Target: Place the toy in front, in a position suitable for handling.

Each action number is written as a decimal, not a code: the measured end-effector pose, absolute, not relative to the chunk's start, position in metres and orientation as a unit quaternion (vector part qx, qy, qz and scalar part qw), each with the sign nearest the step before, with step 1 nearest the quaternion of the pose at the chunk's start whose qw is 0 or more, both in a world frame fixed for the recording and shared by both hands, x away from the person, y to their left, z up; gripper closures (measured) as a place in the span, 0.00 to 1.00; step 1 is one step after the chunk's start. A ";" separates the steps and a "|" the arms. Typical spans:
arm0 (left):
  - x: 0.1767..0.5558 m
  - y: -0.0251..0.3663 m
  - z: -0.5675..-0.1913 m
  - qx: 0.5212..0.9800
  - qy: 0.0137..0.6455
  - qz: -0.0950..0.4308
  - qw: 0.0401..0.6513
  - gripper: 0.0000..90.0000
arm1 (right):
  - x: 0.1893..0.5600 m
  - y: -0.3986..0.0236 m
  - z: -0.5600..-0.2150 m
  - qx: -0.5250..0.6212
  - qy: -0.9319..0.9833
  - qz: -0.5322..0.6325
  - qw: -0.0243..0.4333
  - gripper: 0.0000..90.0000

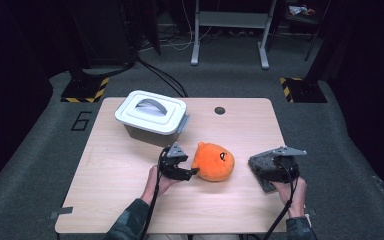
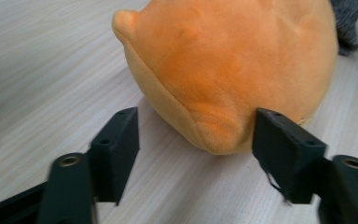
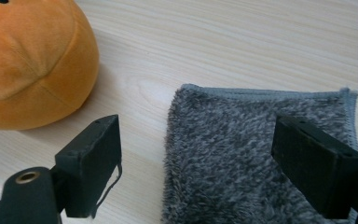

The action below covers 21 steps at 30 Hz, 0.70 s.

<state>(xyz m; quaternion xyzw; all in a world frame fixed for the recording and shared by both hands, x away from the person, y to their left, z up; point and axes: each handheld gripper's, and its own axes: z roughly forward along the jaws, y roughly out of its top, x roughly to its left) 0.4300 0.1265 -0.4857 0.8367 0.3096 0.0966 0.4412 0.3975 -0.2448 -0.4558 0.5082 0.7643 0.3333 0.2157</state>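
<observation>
Two grippers we held | left gripper (image 1: 192,171): released, jaws astride the plush (image 2: 233,65) tip, one touching | right gripper (image 3: 200,163): released above the cloth (image 3: 261,154) | plush on the worktop (image 1: 120,175), between box (image 1: 152,116) and cloth.

A large dark "6" is marked on the grey floor (image 1: 40,150) left of the table (image 1: 120,200).
</observation>
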 end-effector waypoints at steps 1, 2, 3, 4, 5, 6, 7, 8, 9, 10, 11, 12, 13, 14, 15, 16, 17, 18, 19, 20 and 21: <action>0.430 0.125 -0.487 0.836 0.310 0.084 0.445 0.42 | 0.397 -0.245 -0.456 0.512 0.762 0.330 0.218 0.17; 0.430 0.124 -0.487 0.834 0.311 0.081 0.449 0.47 | 0.397 -0.247 -0.456 0.512 0.764 0.326 0.219 0.17; 0.430 0.124 -0.487 0.834 0.307 0.077 0.452 0.53 | 0.397 -0.247 -0.456 0.515 0.762 0.326 0.221 0.17; 0.429 0.123 -0.487 0.831 0.309 0.084 0.454 0.60 | 0.397 -0.248 -0.456 0.517 0.761 0.325 0.220 0.17; 0.428 0.123 -0.487 0.830 0.311 0.084 0.455 0.64 | 0.397 -0.250 -0.456 0.518 0.761 0.321 0.222 0.17; 0.427 0.122 -0.486 0.831 0.311 0.087 0.454 0.69 | 0.397 -0.251 -0.457 0.523 0.758 0.318 0.224 0.17; 0.425 0.121 -0.486 0.832 0.310 0.087 0.453 0.73 | 0.398 -0.252 -0.457 0.527 0.758 0.315 0.223 0.17; 0.424 0.120 -0.487 0.832 0.309 0.089 0.453 0.76 | 0.399 -0.253 -0.458 0.531 0.756 0.309 0.225 0.17; 0.423 0.120 -0.487 0.833 0.306 0.092 0.452 0.78 | 0.400 -0.253 -0.459 0.538 0.755 0.300 0.225 0.17; 0.421 0.121 -0.487 0.833 0.306 0.093 0.452 0.79 | 0.402 -0.253 -0.462 0.542 0.755 0.290 0.227 0.17; 0.419 0.121 -0.488 0.832 0.306 0.096 0.454 0.81 | 0.404 -0.254 -0.464 0.550 0.754 0.282 0.224 0.17; 0.419 0.121 -0.488 0.832 0.306 0.096 0.454 0.82 | 0.404 -0.254 -0.464 0.550 0.754 0.282 0.224 0.17; 0.418 0.121 -0.488 0.831 0.307 0.094 0.455 0.82 | 0.409 -0.257 -0.470 0.558 0.751 0.274 0.221 0.16; 0.416 0.120 -0.488 0.833 0.301 0.101 0.453 0.82 | 0.410 -0.258 -0.472 0.563 0.749 0.271 0.220 0.16; 0.416 0.120 -0.488 0.833 0.301 0.101 0.453 0.82 | 0.410 -0.258 -0.472 0.563 0.749 0.271 0.220 0.16; 0.415 0.120 -0.488 0.834 0.299 0.102 0.452 0.82 | 0.412 -0.260 -0.474 0.566 0.747 0.272 0.218 0.16; 0.413 0.120 -0.487 0.835 0.296 0.103 0.452 0.82 | 0.413 -0.261 -0.476 0.571 0.744 0.272 0.217 0.16; 0.412 0.118 -0.486 0.835 0.296 0.111 0.451 0.83 | 0.415 -0.263 -0.477 0.572 0.743 0.271 0.217 0.15; 0.411 0.117 -0.486 0.835 0.293 0.115 0.452 0.83 | 0.416 -0.264 -0.479 0.576 0.741 0.272 0.213 0.15; 0.410 0.116 -0.484 0.836 0.291 0.114 0.451 0.83 | 0.418 -0.265 -0.480 0.579 0.740 0.273 0.209 0.15; 0.409 0.115 -0.484 0.836 0.289 0.117 0.451 0.84 | 0.420 -0.266 -0.482 0.581 0.739 0.271 0.208 0.14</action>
